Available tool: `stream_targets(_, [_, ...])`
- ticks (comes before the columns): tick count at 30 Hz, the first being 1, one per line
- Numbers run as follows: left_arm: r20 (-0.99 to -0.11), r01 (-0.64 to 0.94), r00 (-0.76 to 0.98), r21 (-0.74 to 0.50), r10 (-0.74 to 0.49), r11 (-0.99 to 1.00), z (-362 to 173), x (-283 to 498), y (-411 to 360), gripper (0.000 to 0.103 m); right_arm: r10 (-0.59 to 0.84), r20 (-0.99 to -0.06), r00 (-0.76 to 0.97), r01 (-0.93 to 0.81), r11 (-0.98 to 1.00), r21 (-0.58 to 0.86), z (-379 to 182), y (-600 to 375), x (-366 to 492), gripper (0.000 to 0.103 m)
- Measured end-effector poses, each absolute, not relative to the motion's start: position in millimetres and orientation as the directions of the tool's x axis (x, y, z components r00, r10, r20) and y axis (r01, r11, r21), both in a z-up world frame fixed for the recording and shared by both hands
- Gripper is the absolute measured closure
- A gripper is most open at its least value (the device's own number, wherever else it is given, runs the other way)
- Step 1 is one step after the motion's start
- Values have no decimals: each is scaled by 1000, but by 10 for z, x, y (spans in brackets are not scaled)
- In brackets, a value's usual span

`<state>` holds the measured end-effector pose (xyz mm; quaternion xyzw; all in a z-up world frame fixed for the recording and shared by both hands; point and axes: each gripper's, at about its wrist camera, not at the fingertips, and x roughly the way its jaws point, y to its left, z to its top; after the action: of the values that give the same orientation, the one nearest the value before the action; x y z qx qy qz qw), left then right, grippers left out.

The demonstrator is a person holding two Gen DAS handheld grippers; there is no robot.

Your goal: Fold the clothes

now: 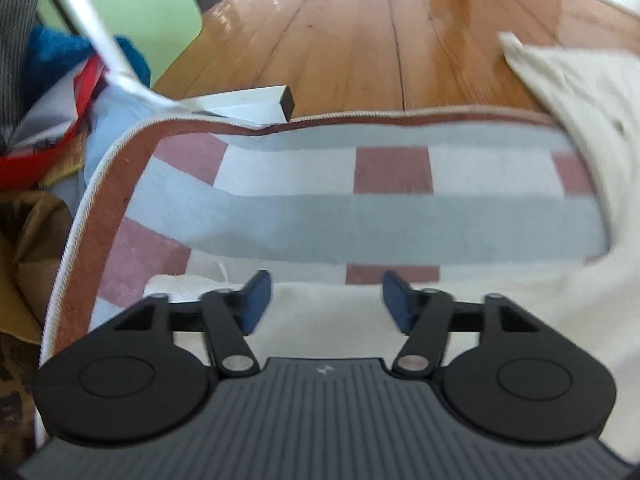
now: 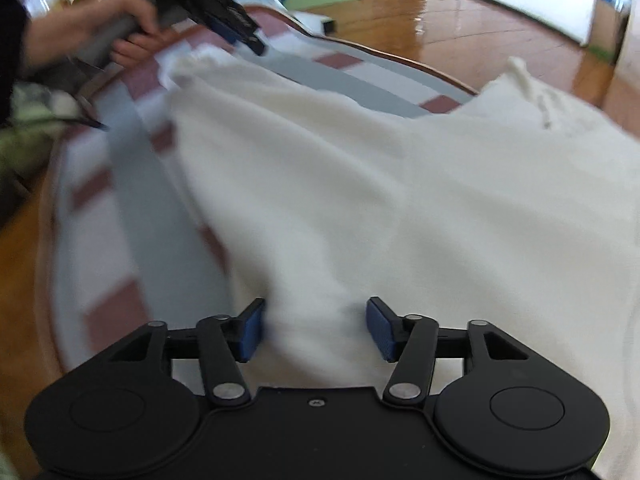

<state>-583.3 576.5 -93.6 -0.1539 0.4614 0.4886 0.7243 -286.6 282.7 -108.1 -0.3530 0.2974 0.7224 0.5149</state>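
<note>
A wooden floor (image 1: pixel 360 20) runs off behind everything, and on it lies a checked rug (image 1: pixel 320 216) in grey, white and dull red squares with a brown border. Spread across the rug is the thing to be folded, a cream-white garment (image 2: pixel 360 184), rumpled and lying mostly flat, its far corner reaching past the rug's edge toward the floor. To the side sits a heap of other clothes (image 1: pixel 60 80) in blue, red and pale colours. The garment looks light, soft and limp, so it should drape and slide easily over the rug and will not hold a crease unless pressed; the best places to pinch are likely its hems and corners, not the loose middle. The left gripper (image 1: pixel 324 300) hovers over the near edge of the cloth with its jaws standing apart and nothing pinched. The right gripper (image 2: pixel 316 328) has a ridge of cloth rising between its spread jaws, but the pads do not seem to press on it.
</note>
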Motion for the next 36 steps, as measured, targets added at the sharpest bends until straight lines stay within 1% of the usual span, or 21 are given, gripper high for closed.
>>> stream_targets(1, [-819, -844, 75, 252, 569, 474, -982, -5824, 5763, 20, 540, -814, -215, -958, -278, 69, -1086, 2815, -2843, 32])
stream_targets(2, [-818, -837, 54, 275, 572, 473, -1027, -5814, 5760, 18, 546, -808, -222, -961, -262, 88, -1083, 2799, -2808, 32])
stream_targets(3, [-817, -830, 32, 299, 575, 472, -1073, -5805, 5757, 18, 551, -801, -235, -960, -259, 104, -1069, 2780, -2792, 32])
stream_targets(6, [-826, -858, 51, 250, 561, 448, -1199, -5866, 5827, 17, 564, -771, -295, -947, -283, 155, -1004, 2715, -2782, 32])
stream_targets(7, [-824, -872, 64, 229, 563, 433, -1233, -5893, 5833, 25, 564, -754, -336, -933, -311, 183, -970, 2689, -2794, 32])
stream_targets(9, [-821, -885, 93, 191, 563, 425, -1231, -5845, 5774, 66, 558, -714, -422, -897, -368, 243, -902, 2638, -2817, 32])
stream_targets(10, [-820, -878, 100, 193, 563, 437, -1219, -5774, 5733, 101, 557, -706, -438, -889, -382, 251, -890, 2627, -2828, 32])
stream_targets(11, [-819, -872, 107, 195, 564, 449, -1207, -5703, 5693, 103, 556, -708, -437, -890, -384, 248, -895, 2634, -2847, 32])
stream_targets(14, [-717, -829, 71, 344, 693, 441, -1057, -5465, 5625, 103, 545, -721, -429, -896, -360, 261, -952, 2669, -2833, 32])
stream_targets(16, [-638, -880, 64, 327, 768, 345, -774, -5510, 5744, 103, 548, -724, -418, -903, -342, 261, -958, 2667, -2799, 32])
stream_targets(19, [-598, -936, -17, 292, 801, 198, -540, -5712, 6033, 103, 550, -731, -403, -910, -322, 260, -982, 2681, -2752, 32])
stream_targets(21, [-652, -943, 11, 246, 759, 225, -535, -5844, 6120, 103, 540, -746, -390, -915, -317, 249, -1018, 2693, -2757, 32])
stream_targets(24, [-755, -946, 125, 105, 644, 307, -609, -6016, 6086, 90, 521, -783, -340, -926, -332, 180, -1092, 2697, -2848, 32])
stream_targets(25, [-777, -938, 150, 83, 611, 336, -655, -6036, 6039, 69, 521, -790, -323, -926, -347, 150, -1112, 2686, -2887, 32])
stream_targets(26, [-788, -931, 143, 98, 599, 350, -700, -6036, 5979, 42, 523, -792, -315, -926, -353, 135, -1122, 2679, -2909, 31])
stream_targets(27, [-796, -924, 131, 118, 591, 363, -745, -6034, 5917, 32, 526, -792, -311, -926, -356, 127, -1129, 2674, -2923, 31])
stream_targets(28, [-797, -920, 121, 134, 592, 369, -778, -6039, 5865, 26, 527, -791, -310, -926, -356, 126, -1133, 2678, -2923, 30])
stream_targets(30, [-811, -909, 135, 127, 569, 397, -849, -6075, 5796, 25, 525, -790, -316, -925, -354, 134, -1134, 2697, -2903, 30])
stream_targets(33, [-855, -899, 152, 88, 495, 429, -1020, -6065, 5769, 18, 525, -785, -329, -926, -343, 159, -1127, 2718, -2861, 30])
stream_targets(35, [-902, -886, 137, 73, 410, 458, -1170, -6015, 5759, 1, 528, -779, -338, -926, -334, 175, -1130, 2721, -2837, 30])
stream_targets(36, [-922, -879, 128, 65, 365, 472, -1245, -5989, 5754, 0, 530, -777, -340, -926, -332, 179, -1133, 2720, -2830, 30])
